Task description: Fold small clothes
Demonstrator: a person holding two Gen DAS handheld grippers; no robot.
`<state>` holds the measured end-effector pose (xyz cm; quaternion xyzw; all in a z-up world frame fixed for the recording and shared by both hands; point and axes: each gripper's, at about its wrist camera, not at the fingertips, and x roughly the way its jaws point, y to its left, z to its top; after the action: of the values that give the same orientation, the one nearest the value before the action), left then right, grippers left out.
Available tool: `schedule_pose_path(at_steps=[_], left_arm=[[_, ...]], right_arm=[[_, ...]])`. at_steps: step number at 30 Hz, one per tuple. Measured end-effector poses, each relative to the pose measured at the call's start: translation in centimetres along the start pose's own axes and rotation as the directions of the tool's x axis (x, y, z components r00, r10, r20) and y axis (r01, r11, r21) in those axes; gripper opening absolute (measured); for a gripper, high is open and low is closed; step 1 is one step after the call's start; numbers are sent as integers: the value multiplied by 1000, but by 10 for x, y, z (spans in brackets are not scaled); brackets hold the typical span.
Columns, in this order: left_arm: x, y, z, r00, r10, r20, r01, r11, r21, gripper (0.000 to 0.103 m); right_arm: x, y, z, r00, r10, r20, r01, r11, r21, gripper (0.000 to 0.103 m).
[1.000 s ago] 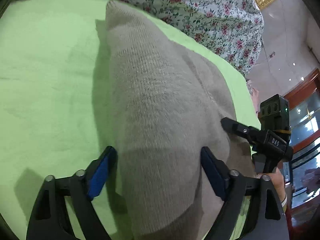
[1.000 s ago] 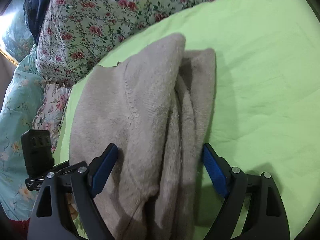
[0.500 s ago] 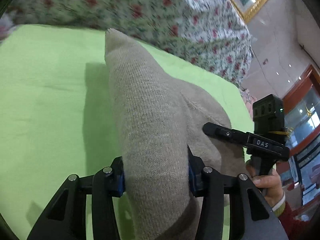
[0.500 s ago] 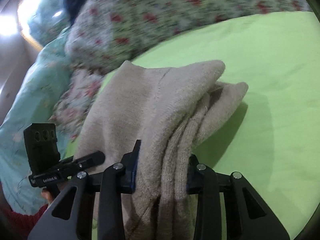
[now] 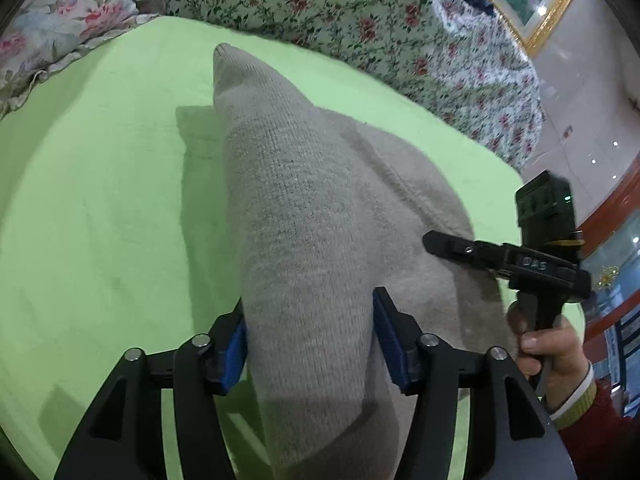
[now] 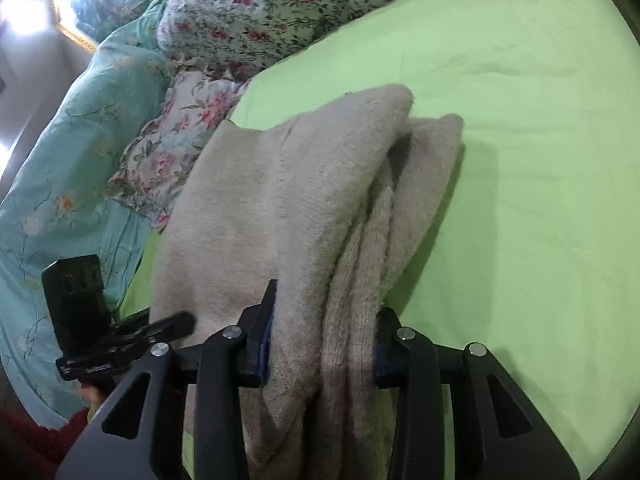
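Note:
A beige knitted garment [image 5: 320, 208] lies folded in layers on a green sheet [image 5: 100, 200]. My left gripper [image 5: 310, 336] is shut on its near edge, the thick fold bunched between the blue pads. My right gripper [image 6: 322, 340] is shut on the other near part of the same garment [image 6: 288, 200], pinching several stacked layers. The right gripper also shows in the left wrist view [image 5: 520, 264], held by a hand at the garment's right side. The left gripper shows in the right wrist view [image 6: 100, 320] at the garment's left side.
Floral bedding [image 5: 360, 12] is piled along the far edge of the green sheet [image 6: 520, 160]. A turquoise quilt [image 6: 60, 180] and a floral pillow [image 6: 172, 140] lie to the left in the right wrist view. A tiled floor [image 5: 580, 80] lies beyond the bed.
Both grippers went from open around the garment to shut on it. The garment's near edge is now lifted and bunched, and the views have tilted up towards the bedding.

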<state>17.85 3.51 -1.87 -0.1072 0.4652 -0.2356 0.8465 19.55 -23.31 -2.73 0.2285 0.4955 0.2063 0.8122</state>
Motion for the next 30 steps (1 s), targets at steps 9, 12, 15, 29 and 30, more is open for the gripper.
schedule_pose_path(at_steps=[9,12,15,29,30], left_arm=[[-43,20,6,996,48,77,-45,998,-41,67],[-54,26,18,990,69,124,-62,997,-53,67],[-46,23,31,988,106,116,-101,994,-47,65],[9,-11,50,984,174,42,-176,983,50,41],[10,-13,49,981,189,37,-191,980,60,41]], right_arm=[[-29,14,12,989,-136,59,137,990,-18,63],[-44,15,31,981,-138,136,139,990,2,63],[-34,17,52,979,-140,148,140,990,8,56],[-19,2,68,965,-215,150,211,977,43,8],[-12,-4,66,968,-219,126,213,975,57,8]])
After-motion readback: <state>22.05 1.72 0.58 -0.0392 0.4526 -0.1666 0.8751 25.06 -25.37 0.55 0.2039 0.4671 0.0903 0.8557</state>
